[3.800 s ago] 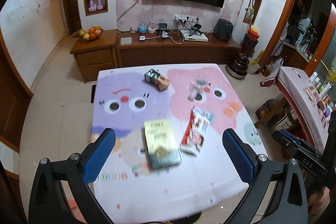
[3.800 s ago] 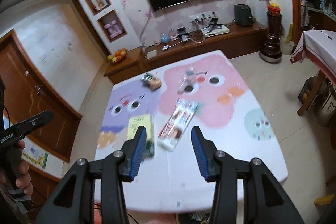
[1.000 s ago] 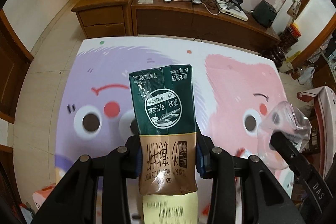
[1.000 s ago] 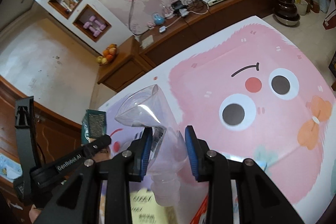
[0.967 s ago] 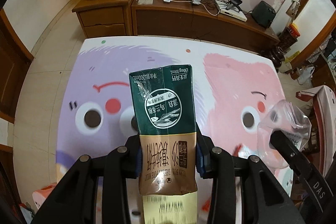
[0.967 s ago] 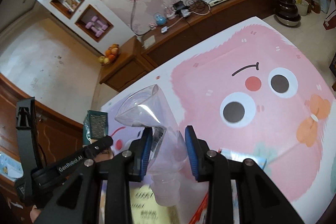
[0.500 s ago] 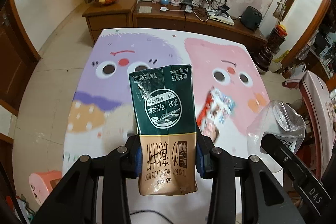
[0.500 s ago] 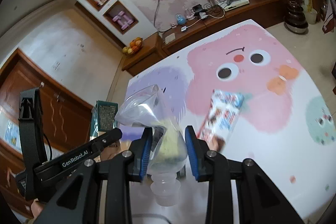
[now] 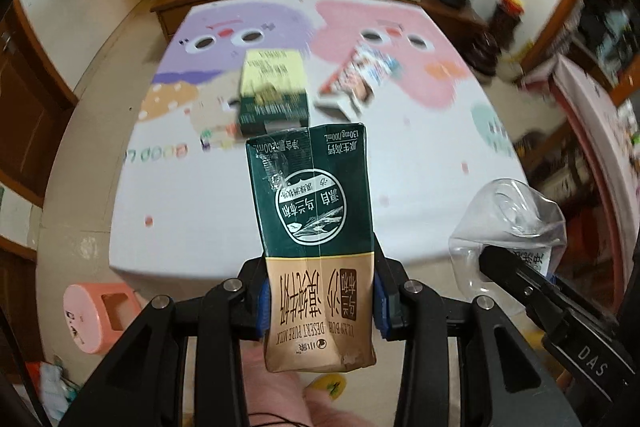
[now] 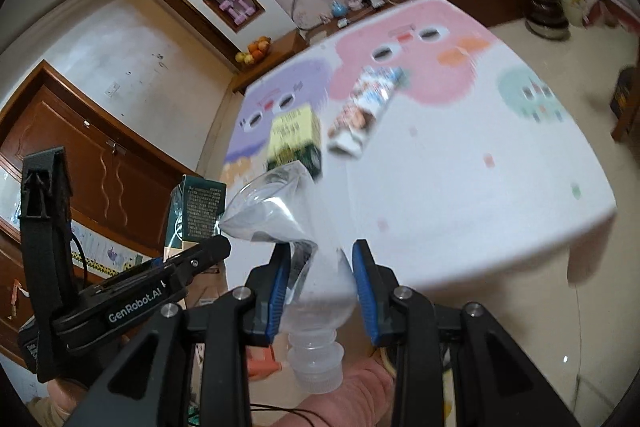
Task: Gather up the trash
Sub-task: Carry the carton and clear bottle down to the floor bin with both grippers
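Cartoon-printed table (image 9: 248, 211) lies ahead, a yellow-green box (image 9: 273, 89) and snack wrapper (image 9: 360, 75) left on it. My left gripper (image 9: 320, 301) pinches the milk carton (image 9: 314, 227); my right gripper (image 10: 320, 291) clamps the crushed bottle (image 10: 288, 227). I judge both need binning next; no bin shows.
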Demonstrator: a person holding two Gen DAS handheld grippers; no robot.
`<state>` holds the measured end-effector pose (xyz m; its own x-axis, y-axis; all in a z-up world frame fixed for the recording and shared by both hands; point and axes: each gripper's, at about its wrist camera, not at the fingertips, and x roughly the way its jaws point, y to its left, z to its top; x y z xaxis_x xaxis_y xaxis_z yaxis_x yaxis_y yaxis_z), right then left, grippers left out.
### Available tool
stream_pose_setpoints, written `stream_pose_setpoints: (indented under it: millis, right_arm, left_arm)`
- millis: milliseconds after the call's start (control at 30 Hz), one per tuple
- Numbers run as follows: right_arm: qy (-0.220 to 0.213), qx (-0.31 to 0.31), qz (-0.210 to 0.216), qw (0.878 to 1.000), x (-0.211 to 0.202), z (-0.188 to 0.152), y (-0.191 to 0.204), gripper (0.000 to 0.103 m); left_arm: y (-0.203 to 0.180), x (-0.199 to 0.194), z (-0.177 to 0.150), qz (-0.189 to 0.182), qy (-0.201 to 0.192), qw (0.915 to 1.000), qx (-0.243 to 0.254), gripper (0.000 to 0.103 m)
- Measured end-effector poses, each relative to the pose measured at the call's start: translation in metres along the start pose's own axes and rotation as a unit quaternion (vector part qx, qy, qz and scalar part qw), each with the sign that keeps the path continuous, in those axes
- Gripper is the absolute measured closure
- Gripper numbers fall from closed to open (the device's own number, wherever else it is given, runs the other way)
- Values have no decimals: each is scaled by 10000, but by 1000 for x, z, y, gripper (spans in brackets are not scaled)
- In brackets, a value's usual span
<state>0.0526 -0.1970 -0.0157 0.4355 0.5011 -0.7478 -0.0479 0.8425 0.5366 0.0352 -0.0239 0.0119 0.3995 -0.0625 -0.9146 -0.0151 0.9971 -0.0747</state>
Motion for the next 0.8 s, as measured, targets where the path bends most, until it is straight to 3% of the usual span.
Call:
stream_pose_setpoints:
  millis: [167,367,800]
  right_arm:
    - [304,311,-149,9989,4,-52,-21,71]
    - [925,891,-389,9910,45,-111,-55,71]
    - [1632,1496,-1229,9674,188,-202,-138,71]
  left_arm:
    - [-14,11,-43,-49,287,9990,329,66]
    - [-19,49,-84,-161,691,9953,652,66]
    - [-5,209,-179,-468,1483,9814,1124,65]
